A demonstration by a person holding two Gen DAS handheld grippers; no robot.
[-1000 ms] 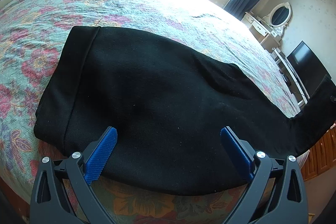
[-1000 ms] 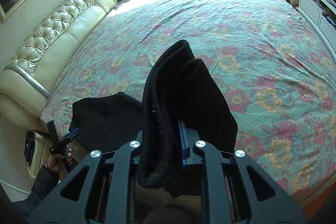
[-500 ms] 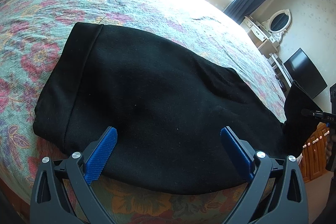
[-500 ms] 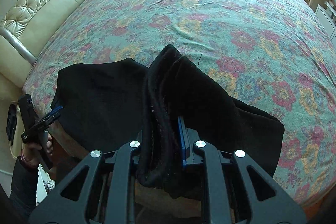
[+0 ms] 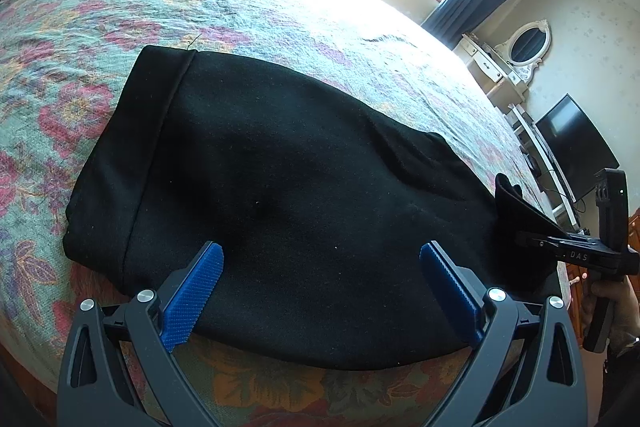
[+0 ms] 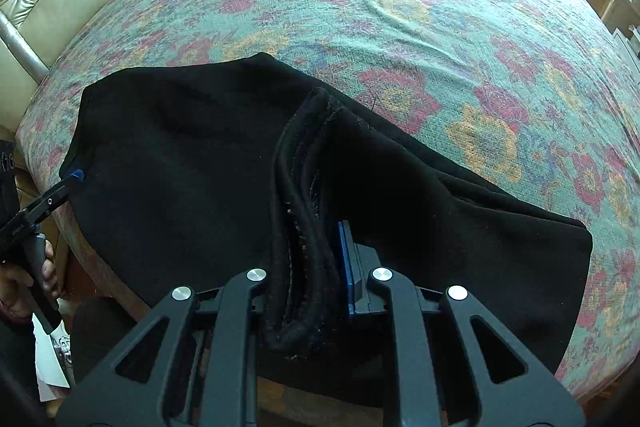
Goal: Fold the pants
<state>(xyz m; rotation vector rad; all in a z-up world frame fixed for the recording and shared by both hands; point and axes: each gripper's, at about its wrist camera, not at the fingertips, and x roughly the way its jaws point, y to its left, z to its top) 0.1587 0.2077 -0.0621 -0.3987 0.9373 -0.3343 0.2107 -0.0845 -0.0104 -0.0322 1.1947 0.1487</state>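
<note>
Black pants [image 5: 304,195] spread across the flowered bedspread [image 5: 248,7], one bunched end pinched in the right gripper [image 6: 316,259].

Right claw is clamped on a thick roll of hems and seams; the left gripper [image 5: 320,291] hovers spread wide over the near edge, gripping nothing. To fold well, carry the pinched end across and low — lay it square on the flat part, edges matched — and let the left claw pin the near edge so the cloth cannot drag.
</note>
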